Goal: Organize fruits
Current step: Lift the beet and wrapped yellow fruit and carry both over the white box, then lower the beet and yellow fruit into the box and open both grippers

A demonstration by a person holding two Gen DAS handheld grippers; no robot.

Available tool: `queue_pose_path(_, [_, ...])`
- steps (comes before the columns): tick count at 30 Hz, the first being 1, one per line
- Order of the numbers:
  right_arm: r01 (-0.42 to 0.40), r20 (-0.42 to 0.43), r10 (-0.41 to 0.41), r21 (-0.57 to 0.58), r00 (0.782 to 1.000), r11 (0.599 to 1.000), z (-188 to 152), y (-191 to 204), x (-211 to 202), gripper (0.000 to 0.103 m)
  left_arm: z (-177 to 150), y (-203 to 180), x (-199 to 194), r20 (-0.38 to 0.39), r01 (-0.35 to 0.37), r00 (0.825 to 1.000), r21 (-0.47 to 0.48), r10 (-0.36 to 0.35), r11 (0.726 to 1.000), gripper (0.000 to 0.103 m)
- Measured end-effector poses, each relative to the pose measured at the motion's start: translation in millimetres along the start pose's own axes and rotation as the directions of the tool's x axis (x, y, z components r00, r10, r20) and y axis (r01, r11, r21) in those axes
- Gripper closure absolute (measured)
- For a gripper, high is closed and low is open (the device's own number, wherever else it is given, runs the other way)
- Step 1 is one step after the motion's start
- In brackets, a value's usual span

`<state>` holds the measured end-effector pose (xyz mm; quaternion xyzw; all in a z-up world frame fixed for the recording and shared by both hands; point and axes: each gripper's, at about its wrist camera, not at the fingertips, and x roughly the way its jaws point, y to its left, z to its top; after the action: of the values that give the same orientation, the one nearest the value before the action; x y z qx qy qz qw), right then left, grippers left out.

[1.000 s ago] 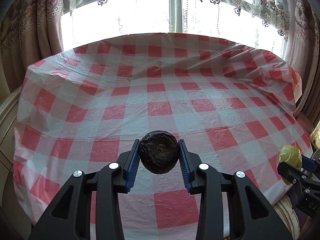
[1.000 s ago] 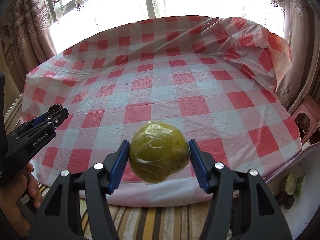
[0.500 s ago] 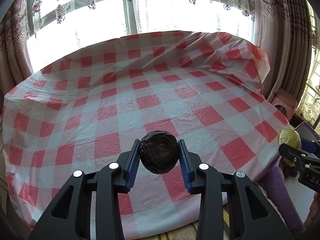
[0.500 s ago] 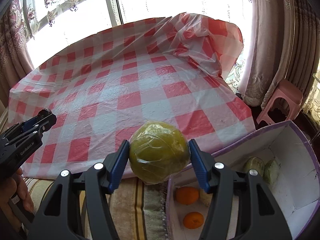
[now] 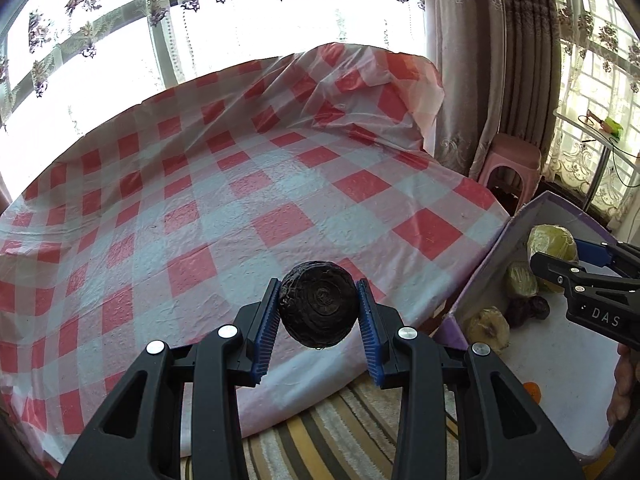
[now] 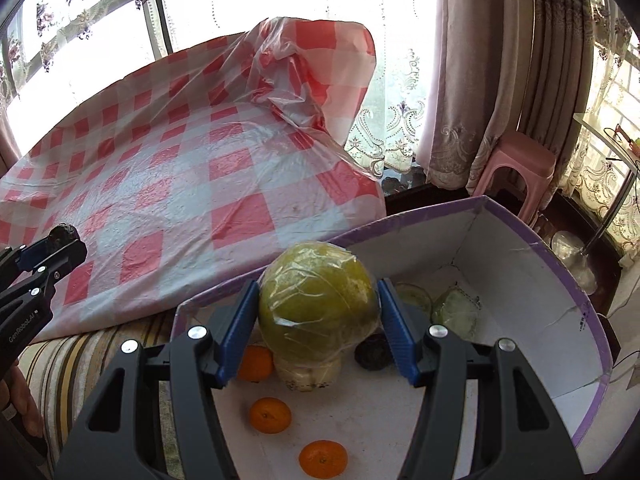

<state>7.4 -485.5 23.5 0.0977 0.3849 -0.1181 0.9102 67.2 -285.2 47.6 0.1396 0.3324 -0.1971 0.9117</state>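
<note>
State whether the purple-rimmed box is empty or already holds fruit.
Already holding fruit. The box has three oranges and several wrapped fruits on its white floor, below the wrapped green fruit in the right gripper.

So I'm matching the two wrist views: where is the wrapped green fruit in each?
Left wrist: green fruit at the right edge, in the right gripper.
Right wrist: centre, between the blue pads.
Shared landmark: the purple-rimmed box.

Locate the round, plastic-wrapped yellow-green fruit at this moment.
The round, plastic-wrapped yellow-green fruit is clamped in the right gripper, centre of the right wrist view, above the white purple-rimmed box, over a pale wrapped fruit and oranges.
</note>
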Motion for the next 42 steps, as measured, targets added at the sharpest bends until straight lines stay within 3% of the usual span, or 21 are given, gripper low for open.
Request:
queue_pose_path(15, [0.139,-0.011,-0.139,0.091,0.990,0.986,-15,-83,-9,0.043,-4,-98,11,-0.055,0.158,0.987,0.165,-0.151,0.973,0.068])
queue_pose_path(26, [0.283,-0.059,-0.282,0.005,0.958,0.959,-27,-109,-11,0.043,-8,-147,23,-0.120,0.244,0.968,0.254,-0.220,0.936,0.068])
queue_pose_path(34, [0.307,-0.135,-0.315,-0.078,0.939,0.948,-41,-111,12,0.043,-11,-179,45,-0.229,0.335,0.933,0.275,-0.277,0.901,0.068])
queue_pose_path(40, [0.302,-0.140,-0.313,-0.093,0.940,0.949,-42,-107,22,0.042,-18,-198,57,-0.301,0.370,0.912,0.304,-0.280,0.878,0.068])
queue_pose_path(42, [0.289,-0.157,-0.302,-0.098,0.940,0.952,-41,-107,27,0.042,-20,-205,63,-0.338,0.395,0.895,0.296,-0.291,0.870,0.068])
